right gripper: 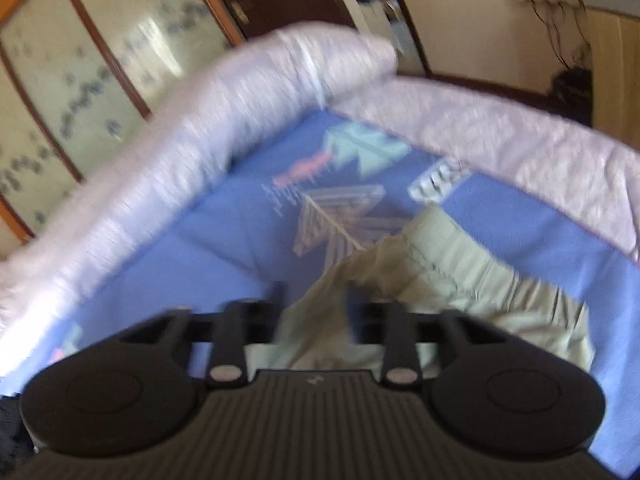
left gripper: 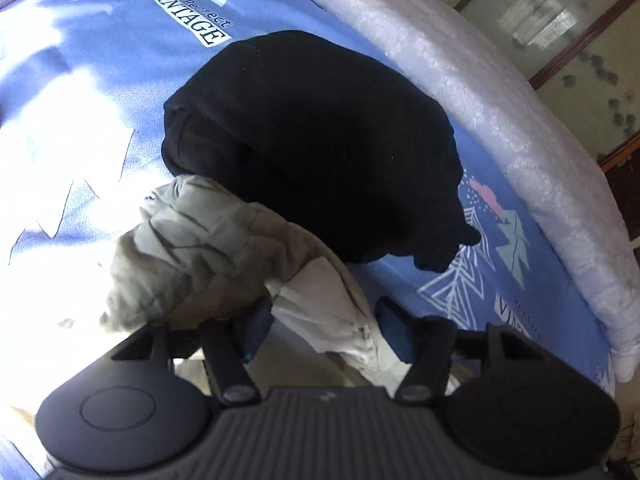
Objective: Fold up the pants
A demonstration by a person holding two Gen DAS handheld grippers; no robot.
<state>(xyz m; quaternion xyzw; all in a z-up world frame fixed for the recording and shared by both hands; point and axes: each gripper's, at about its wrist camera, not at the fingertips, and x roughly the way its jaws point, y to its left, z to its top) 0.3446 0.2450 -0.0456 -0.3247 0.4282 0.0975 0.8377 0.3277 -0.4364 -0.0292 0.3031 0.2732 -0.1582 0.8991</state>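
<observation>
Clearly the khaki pants (left gripper: 208, 248) are only a crumpled heap so far, lying on the blue printed bedsheet (left gripper: 100, 80) just beside a folded black garment (left gripper: 312, 140) that looks already dealt with. The left gripper (left gripper: 324, 324) has its jaws spread wide, with a pale fold of the cloth lying between them; nothing is pinched, so I take it as lining up a hold. The right gripper (right gripper: 316, 304), blurred, also shows a gap between its fingers over the pants (right gripper: 440, 280), near what seems the waistband. Two ends held would let the cloth be drawn flat. A pale quilt (right gripper: 200, 120) rims the bed.
</observation>
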